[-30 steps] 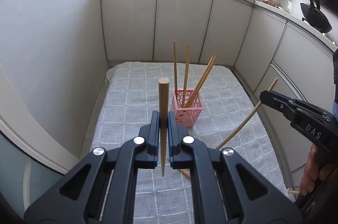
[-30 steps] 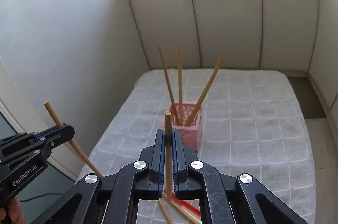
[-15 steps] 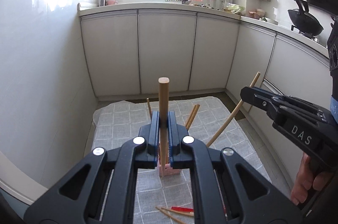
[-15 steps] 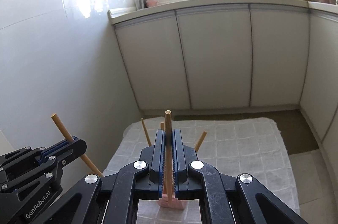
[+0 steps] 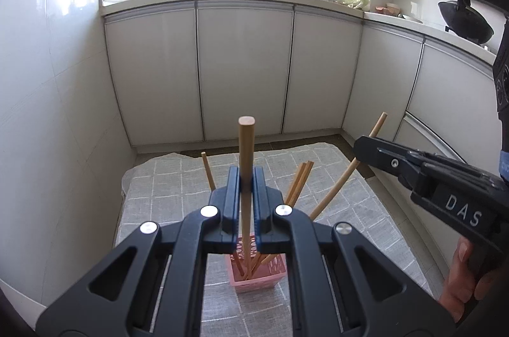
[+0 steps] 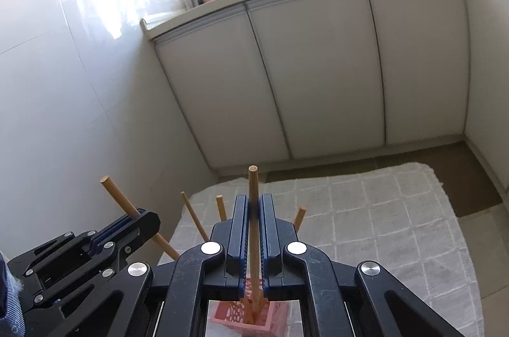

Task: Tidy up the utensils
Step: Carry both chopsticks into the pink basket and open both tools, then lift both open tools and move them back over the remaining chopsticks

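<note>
Standing in the pink basket (image 5: 254, 279), several chopsticks (image 5: 299, 181); each hand-held gripper (image 5: 245, 184) (image 6: 253, 209) pinching one more.

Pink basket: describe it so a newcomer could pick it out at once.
On the grey checked cloth spread before the white cabinets, look just beyond the left claw. The pink basket stands there, small and perforated, the only container, with wooden chopsticks sticking out.
</note>
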Demonstrator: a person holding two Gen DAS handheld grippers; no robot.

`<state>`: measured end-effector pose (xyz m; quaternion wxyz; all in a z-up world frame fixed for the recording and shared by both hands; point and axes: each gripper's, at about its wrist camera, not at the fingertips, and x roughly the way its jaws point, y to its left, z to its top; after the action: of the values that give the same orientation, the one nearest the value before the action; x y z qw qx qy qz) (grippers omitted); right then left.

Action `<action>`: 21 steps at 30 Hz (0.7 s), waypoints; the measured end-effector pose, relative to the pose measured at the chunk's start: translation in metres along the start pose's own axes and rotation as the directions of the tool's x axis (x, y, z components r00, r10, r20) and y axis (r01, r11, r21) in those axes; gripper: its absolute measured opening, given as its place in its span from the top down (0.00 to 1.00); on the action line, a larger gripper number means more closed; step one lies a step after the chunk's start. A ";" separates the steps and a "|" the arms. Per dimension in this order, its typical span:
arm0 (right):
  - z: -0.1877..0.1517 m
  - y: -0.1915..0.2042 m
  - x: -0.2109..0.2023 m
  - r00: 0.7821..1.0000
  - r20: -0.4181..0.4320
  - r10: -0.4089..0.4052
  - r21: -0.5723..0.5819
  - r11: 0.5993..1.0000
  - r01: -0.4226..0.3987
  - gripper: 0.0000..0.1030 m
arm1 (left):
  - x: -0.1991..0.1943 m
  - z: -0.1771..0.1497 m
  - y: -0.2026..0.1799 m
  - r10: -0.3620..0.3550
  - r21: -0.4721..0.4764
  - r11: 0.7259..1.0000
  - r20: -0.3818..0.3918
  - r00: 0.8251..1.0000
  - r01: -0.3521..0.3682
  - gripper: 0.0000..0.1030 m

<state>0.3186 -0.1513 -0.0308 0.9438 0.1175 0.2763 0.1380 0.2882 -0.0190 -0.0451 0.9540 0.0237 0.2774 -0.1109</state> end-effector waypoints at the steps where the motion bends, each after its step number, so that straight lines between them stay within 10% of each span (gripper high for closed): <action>1: -0.003 -0.001 0.005 1.000 -0.009 -0.004 -0.004 1.000 0.004 0.97 | 0.005 -0.003 -0.001 0.004 0.005 1.000 -0.010 1.000 -0.004 0.92; 14: -0.027 -0.011 0.036 0.996 -0.085 -0.010 0.010 1.000 0.011 0.96 | 0.031 -0.013 -0.002 -0.006 -0.009 1.000 -0.070 0.998 0.005 0.92; 21: -0.022 -0.013 0.026 0.996 -0.090 -0.002 0.027 1.000 0.004 0.88 | 0.026 -0.012 -0.004 -0.001 -0.003 1.000 -0.070 0.998 0.001 0.74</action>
<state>0.3298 -0.1517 -0.0657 0.9290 0.1237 0.3203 0.1379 0.3024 -0.0263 -0.0690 0.9436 0.0263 0.3110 -0.1103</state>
